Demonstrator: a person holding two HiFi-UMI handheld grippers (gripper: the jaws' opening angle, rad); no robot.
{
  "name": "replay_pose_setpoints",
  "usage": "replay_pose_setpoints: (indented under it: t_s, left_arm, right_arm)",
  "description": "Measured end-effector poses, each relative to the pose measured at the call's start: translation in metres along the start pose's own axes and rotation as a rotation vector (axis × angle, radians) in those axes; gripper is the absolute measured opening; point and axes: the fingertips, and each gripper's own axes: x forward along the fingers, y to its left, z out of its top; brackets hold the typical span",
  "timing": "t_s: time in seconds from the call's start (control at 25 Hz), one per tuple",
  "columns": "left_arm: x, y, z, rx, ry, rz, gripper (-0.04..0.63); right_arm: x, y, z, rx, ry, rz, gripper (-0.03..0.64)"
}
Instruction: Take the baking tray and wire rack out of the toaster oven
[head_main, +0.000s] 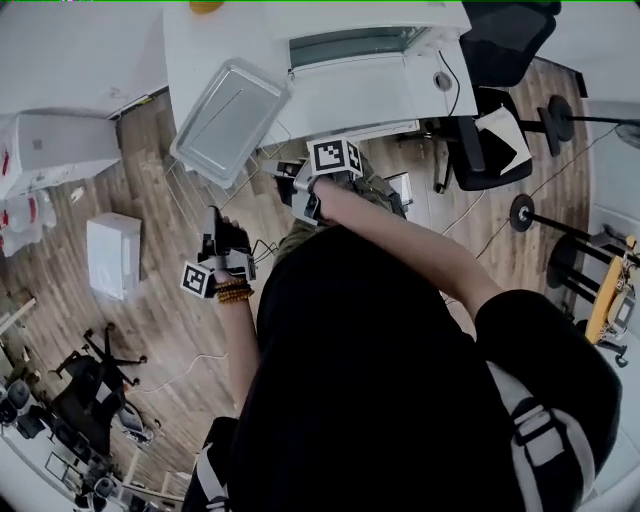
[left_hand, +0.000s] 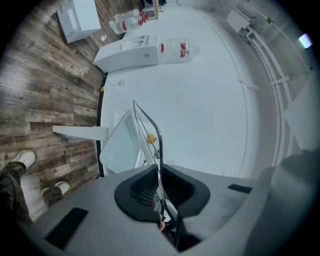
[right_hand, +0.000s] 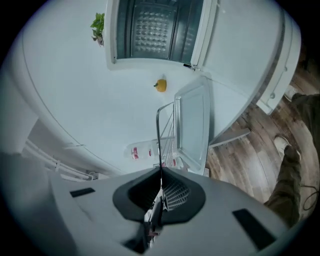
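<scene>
The silvery baking tray (head_main: 228, 120) rides on the thin wire rack (left_hand: 152, 127), carried in the air off the white table's corner. My left gripper (head_main: 212, 228) is shut on the rack's wire at one end; in its own view the left gripper (left_hand: 160, 200) pinches that wire, with the tray (left_hand: 120, 145) beyond. My right gripper (head_main: 278, 172) holds the other end; in its own view the right gripper (right_hand: 160, 192) is shut on the rack wire (right_hand: 159, 130), the tray (right_hand: 192, 125) edge-on past it. The toaster oven (head_main: 370, 45) stands behind with its door (head_main: 365, 95) down.
A small yellow object (right_hand: 160, 85) lies on the white table (head_main: 195, 55) before the oven. A red-labelled bottle (left_hand: 180, 50) and white boxes (head_main: 115, 255) sit on the wooden floor. An office chair (head_main: 490, 140) stands right of the table. The person's shoes (left_hand: 22, 159) are below.
</scene>
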Motion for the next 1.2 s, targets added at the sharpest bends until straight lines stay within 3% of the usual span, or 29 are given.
replay_pose_setpoints:
  t_s: [0.2,0.4,0.64,0.88,1.08,1.2]
  left_arm:
    - [0.007,0.002,0.019,0.049,-0.022,-0.006,0.038]
    - [0.024,0.012,0.026,0.064,-0.037,0.027,0.038]
    - [0.058,0.030,0.026,0.071,-0.014,0.078,0.038]
    - [0.077,0.051,0.022,0.088,0.009,0.155,0.037]
    - [0.087,0.068,0.003,0.132,0.150,0.232,0.038]
    - [0.085,0.076,0.004,0.111,0.202,0.271,0.038]
  right_arm:
    - [0.029,0.007,0.011,-0.092,0.003,0.003,0.032]
    - [0.045,0.006,0.033,-0.156,-0.068,0.004,0.034]
    - [0.053,-0.021,0.069,-0.114,-0.181,-0.026,0.034]
    - [0.058,-0.033,0.092,-0.112,-0.195,-0.044,0.034]
    - [0.061,-0.046,0.112,-0.077,-0.233,-0.101,0.034]
    - [0.066,-0.053,0.114,-0.050,-0.219,-0.136,0.034]
